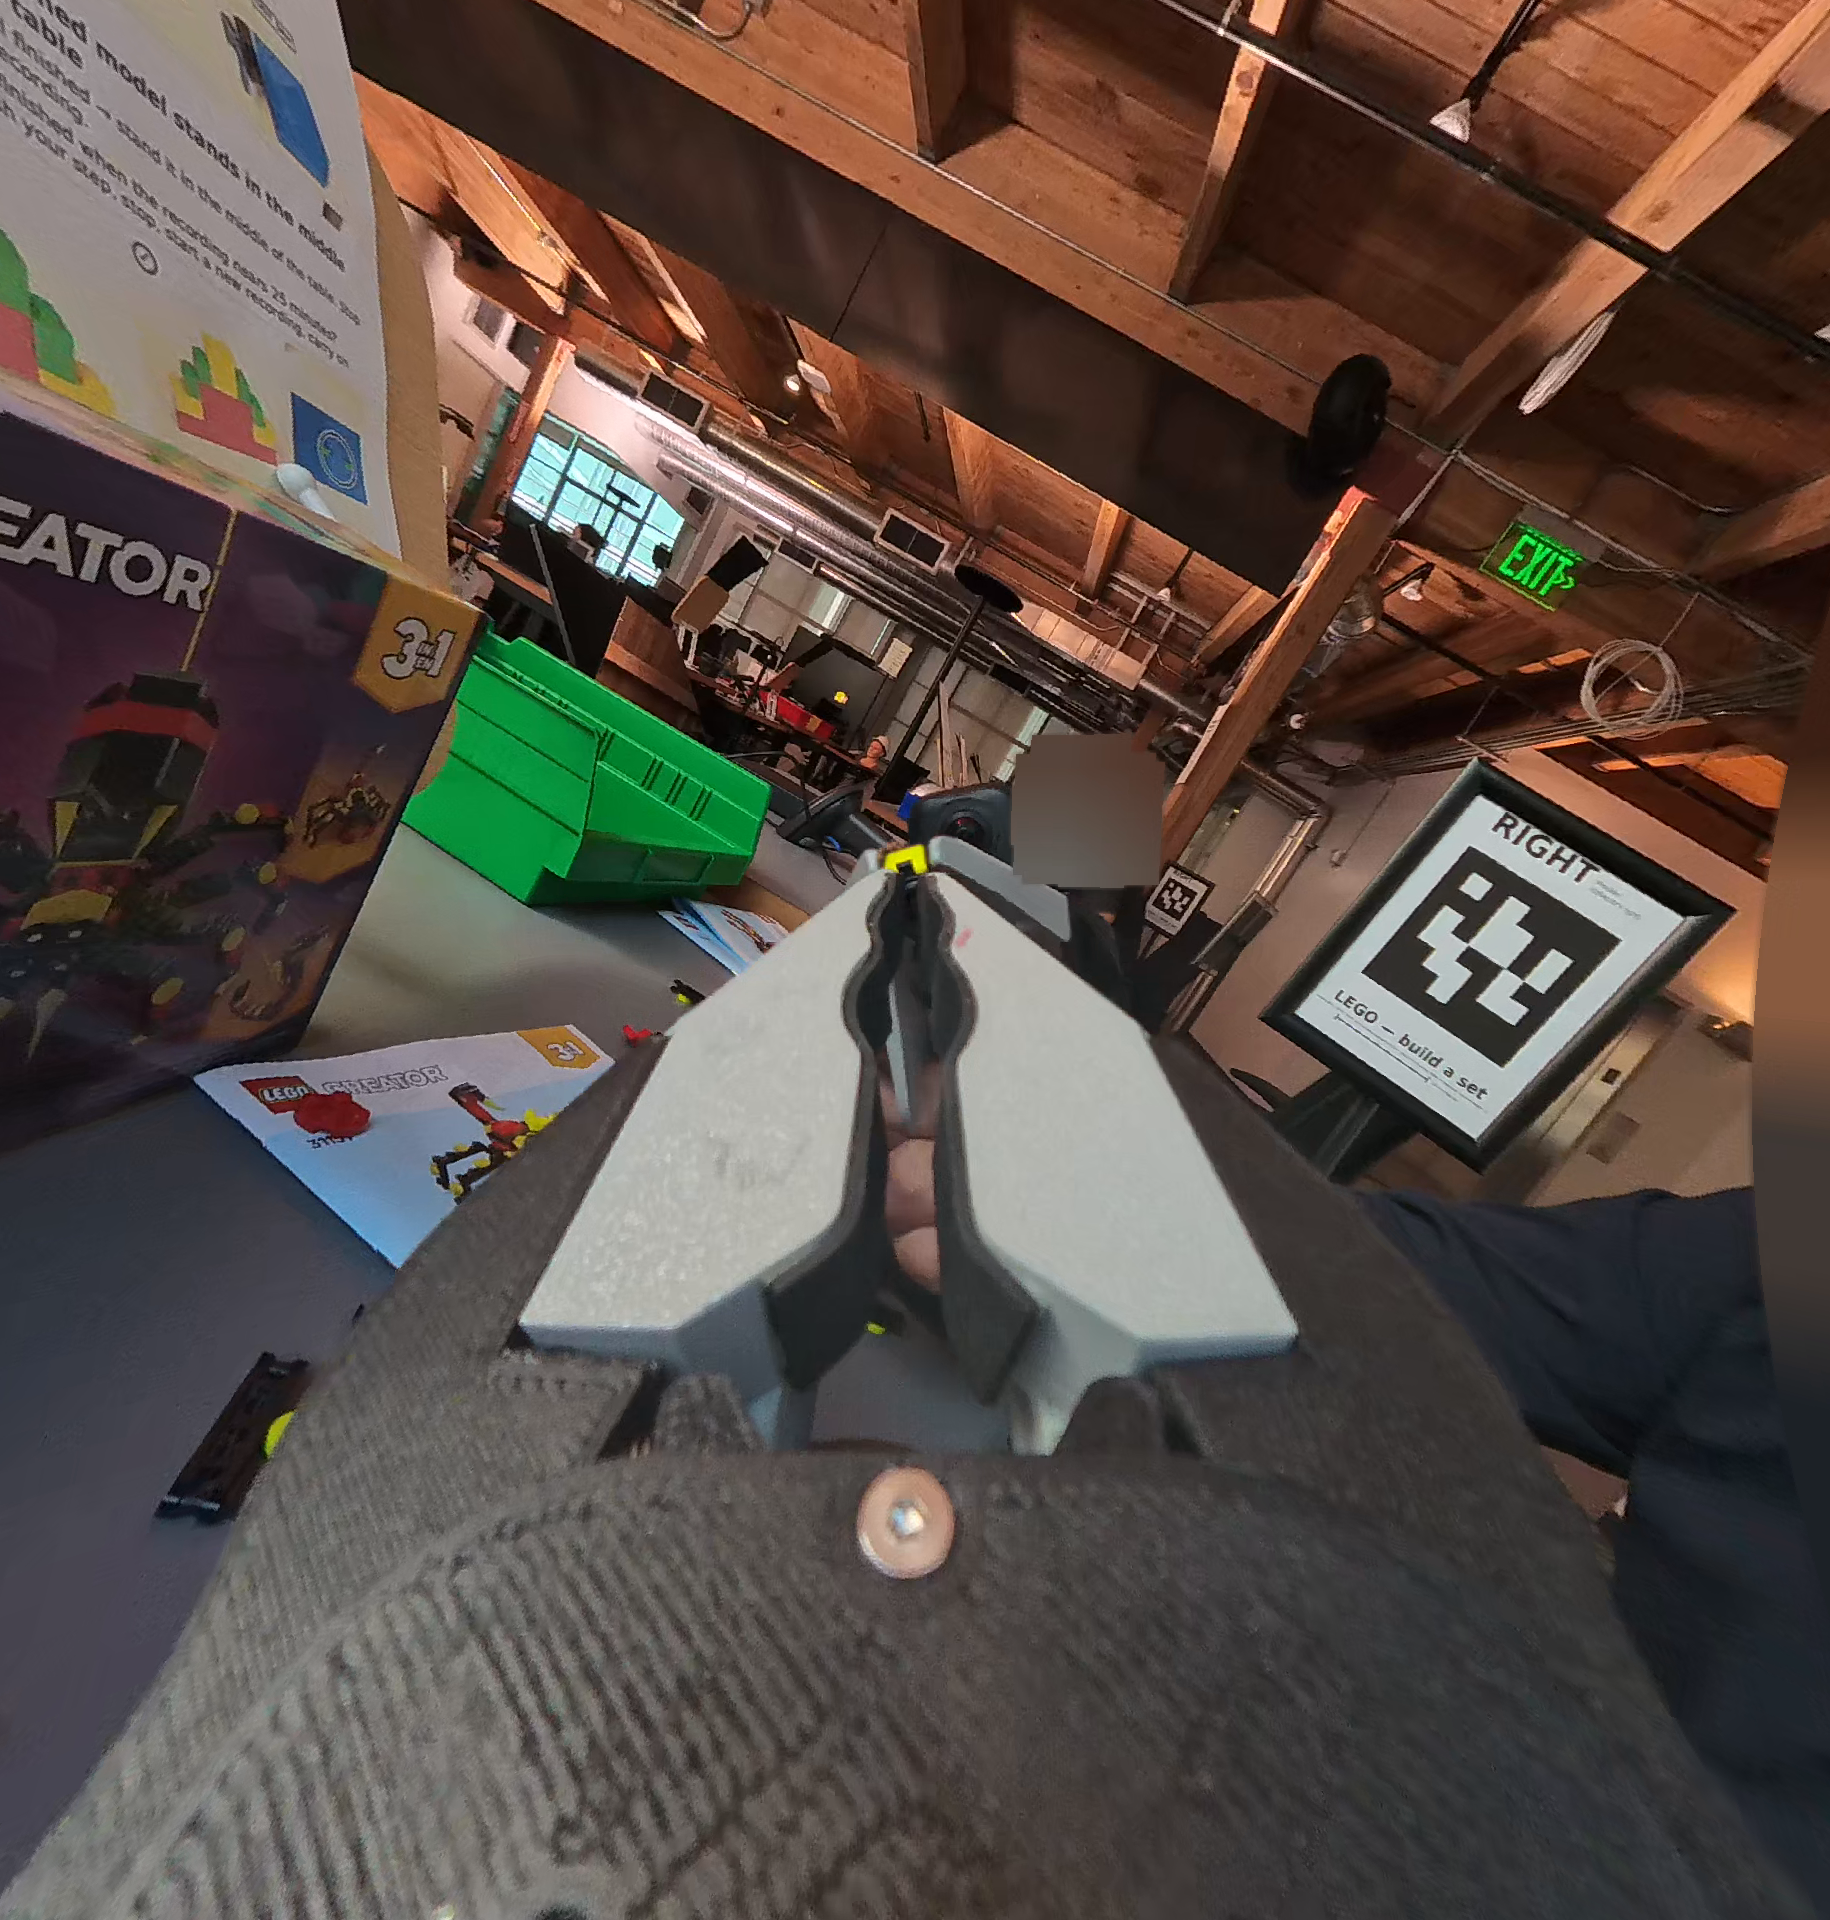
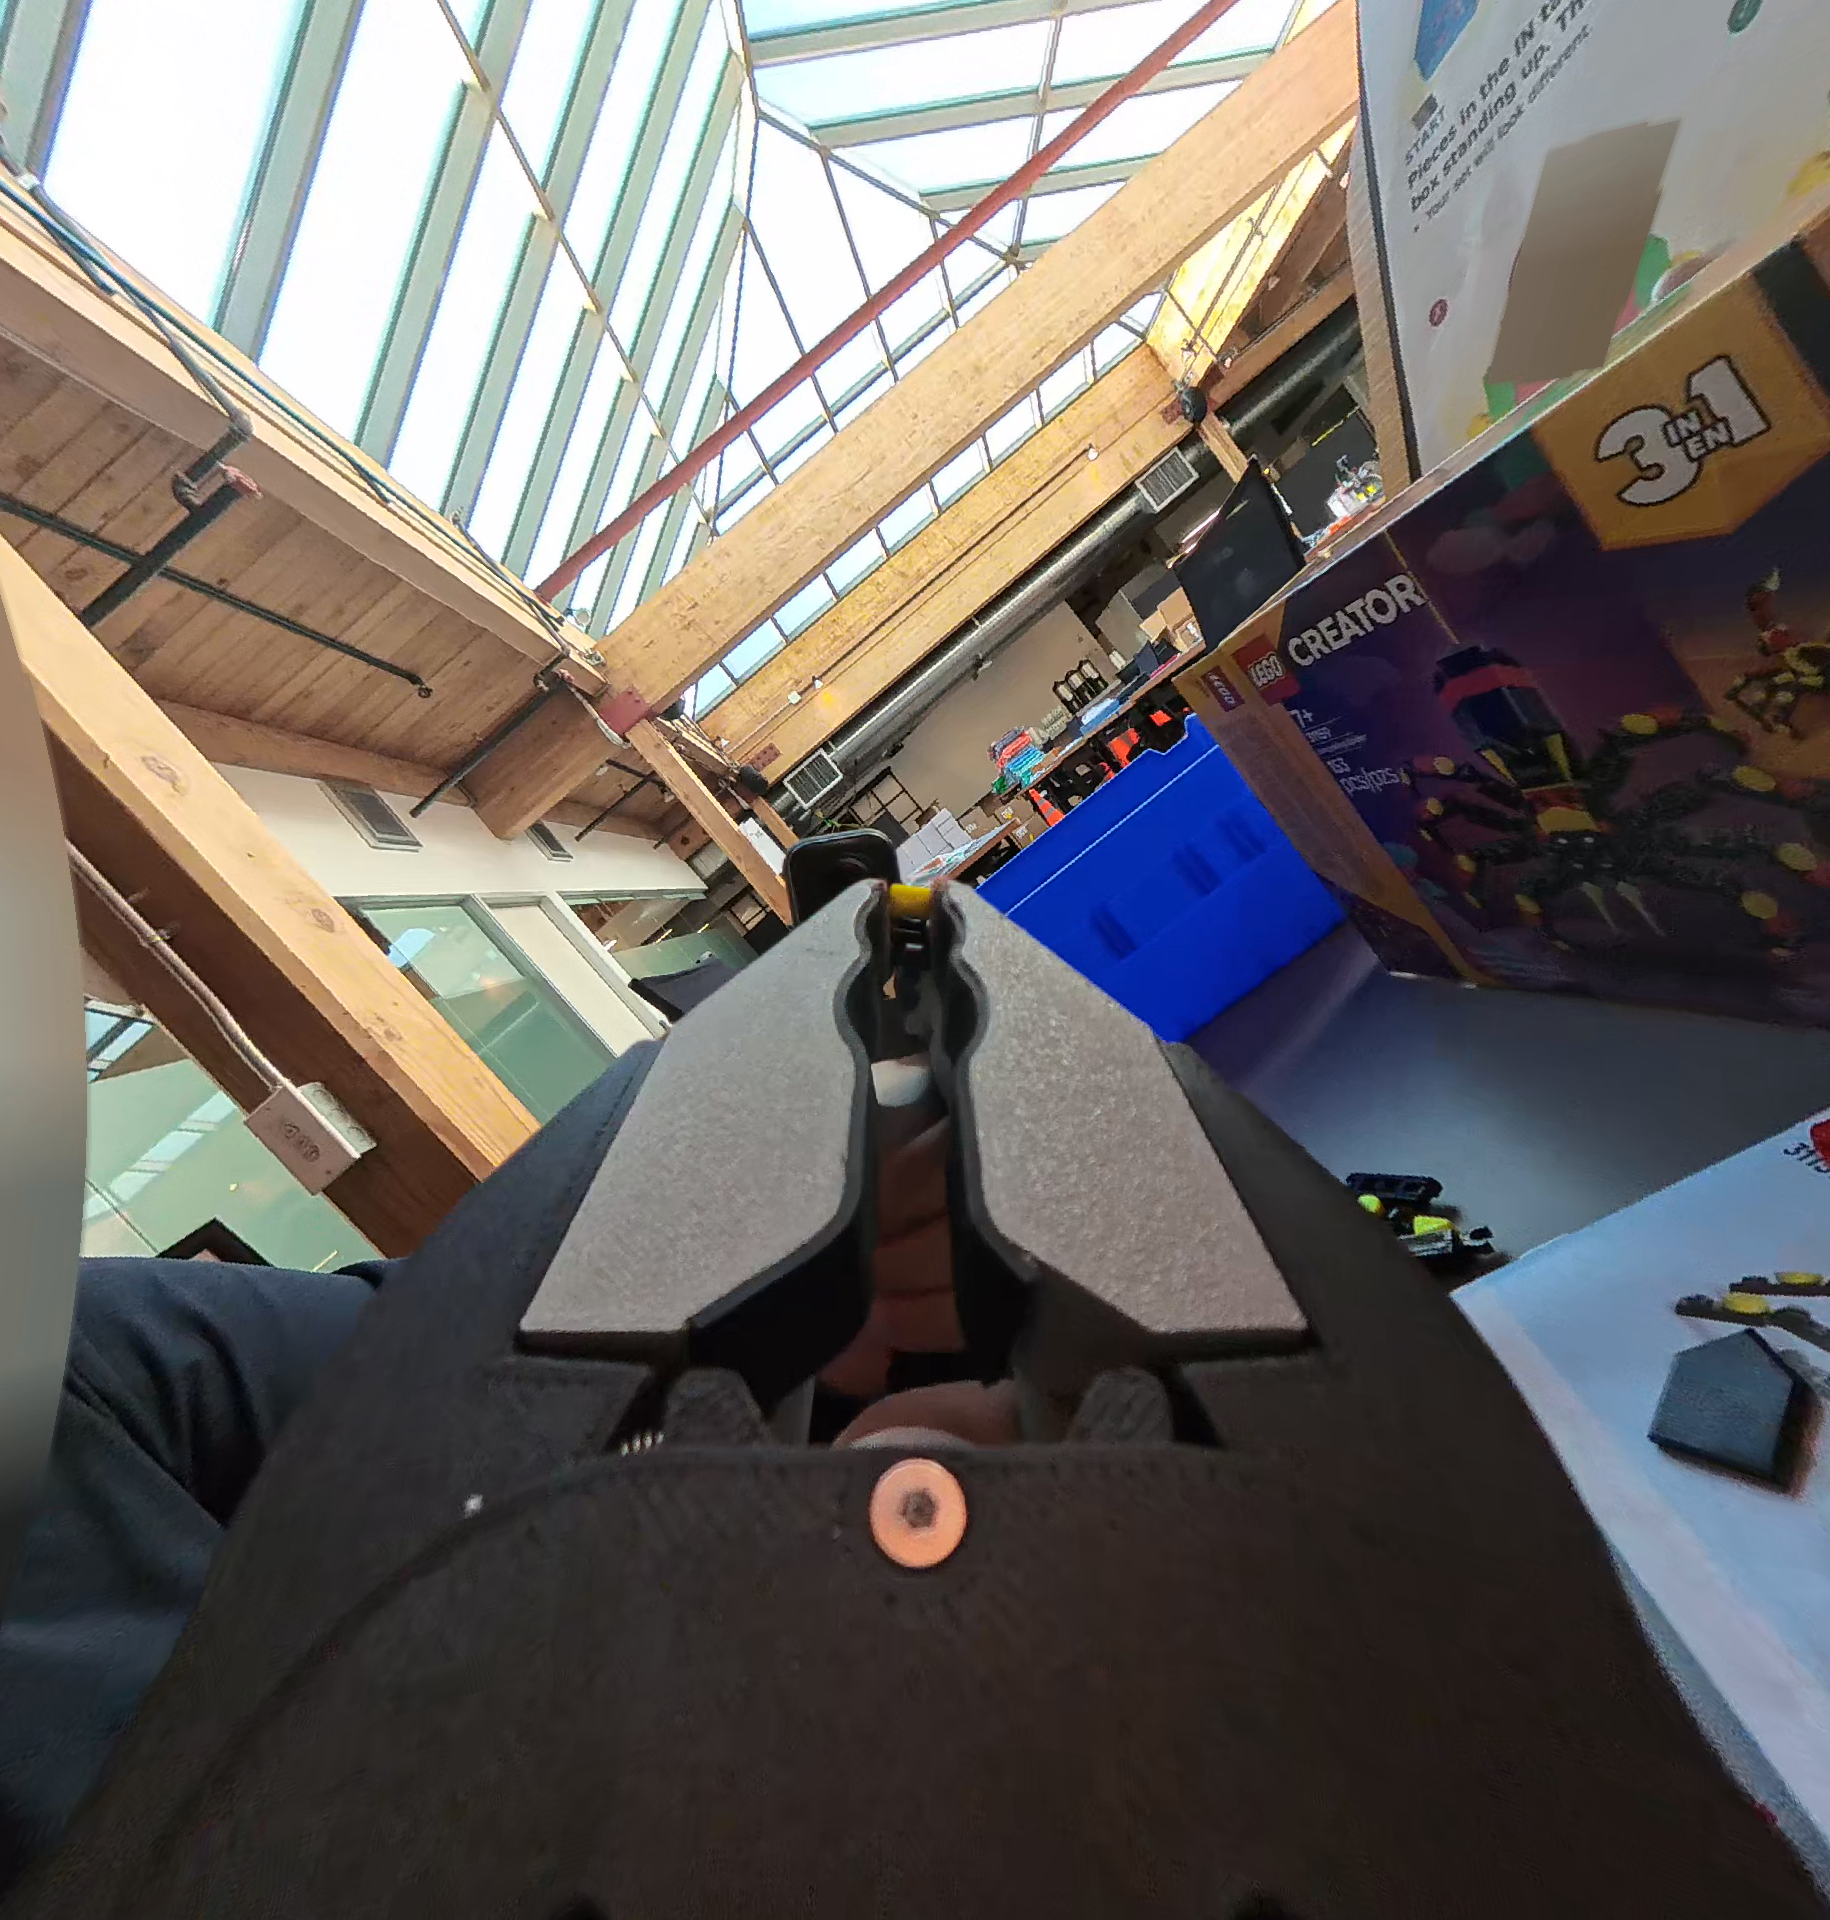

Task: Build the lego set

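Note:
My left gripper (image 1: 906, 885), with grey fingers, is shut on a small black-and-yellow lego piece (image 1: 904, 859) held up above the grey table (image 1: 111, 1299). My right gripper (image 2: 909, 920), with black fingers, is shut on a small yellow-and-black lego piece (image 2: 909, 900) at its tips. The two grippers face each other tip to tip. I cannot tell whether they hold one joined piece or two. Each view shows the other gripper's camera just beyond the tips. A black lego part (image 1: 230, 1444) with a yellow stud lies on the table at the left.
The purple lego box (image 1: 132, 748) stands at the back, with a green bin (image 1: 599, 779) and a blue bin (image 2: 1171, 894) beside it. Instruction booklets (image 1: 402, 1122) lie on the table. One (image 2: 1669, 1507) carries a flat black piece (image 2: 1721, 1413). Loose pieces (image 2: 1410, 1216) lie nearby. A framed sign (image 1: 1493, 966) stands at the right. Left and right tips are no more than a few centimetres apart.

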The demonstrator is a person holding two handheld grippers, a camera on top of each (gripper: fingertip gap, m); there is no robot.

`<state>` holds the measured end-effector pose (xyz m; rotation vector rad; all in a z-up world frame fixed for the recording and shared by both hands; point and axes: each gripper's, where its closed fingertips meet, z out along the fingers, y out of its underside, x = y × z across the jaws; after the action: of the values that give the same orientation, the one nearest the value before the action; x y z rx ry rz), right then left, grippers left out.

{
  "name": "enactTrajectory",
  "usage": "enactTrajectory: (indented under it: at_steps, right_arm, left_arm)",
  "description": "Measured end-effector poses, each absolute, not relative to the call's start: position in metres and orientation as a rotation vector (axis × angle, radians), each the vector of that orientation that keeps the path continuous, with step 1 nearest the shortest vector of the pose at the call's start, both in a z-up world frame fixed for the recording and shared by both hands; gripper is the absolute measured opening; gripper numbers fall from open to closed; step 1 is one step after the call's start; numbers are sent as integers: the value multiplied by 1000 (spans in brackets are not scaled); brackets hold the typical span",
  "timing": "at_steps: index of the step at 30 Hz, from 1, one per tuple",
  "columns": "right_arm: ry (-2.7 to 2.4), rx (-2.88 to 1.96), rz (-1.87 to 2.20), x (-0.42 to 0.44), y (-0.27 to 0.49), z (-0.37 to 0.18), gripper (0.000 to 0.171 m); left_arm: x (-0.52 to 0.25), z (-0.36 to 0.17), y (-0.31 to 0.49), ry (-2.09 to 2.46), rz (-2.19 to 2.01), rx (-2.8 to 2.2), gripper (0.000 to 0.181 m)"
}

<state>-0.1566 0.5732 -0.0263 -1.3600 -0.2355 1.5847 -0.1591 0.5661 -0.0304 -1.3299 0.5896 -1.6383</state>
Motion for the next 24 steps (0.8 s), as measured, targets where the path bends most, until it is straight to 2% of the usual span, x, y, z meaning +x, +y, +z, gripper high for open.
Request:
enactTrajectory:
  at_steps: [7, 14, 24]
  right_arm:
    - [-231, -1327, 1570, -155, 572, -18, 3]
    - [-585, -1413, 1460, -159, 564, -30, 4]
    - [-706, -1422, 1287, -159, 559, -31, 4]
  left_arm:
    - [-158, -23, 565, 567, -1596, -1295, 0]
    - [-160, -30, 561, 664, -1667, -1323, 0]
    - [-159, -31, 557, 676, -1664, -1325, 0]
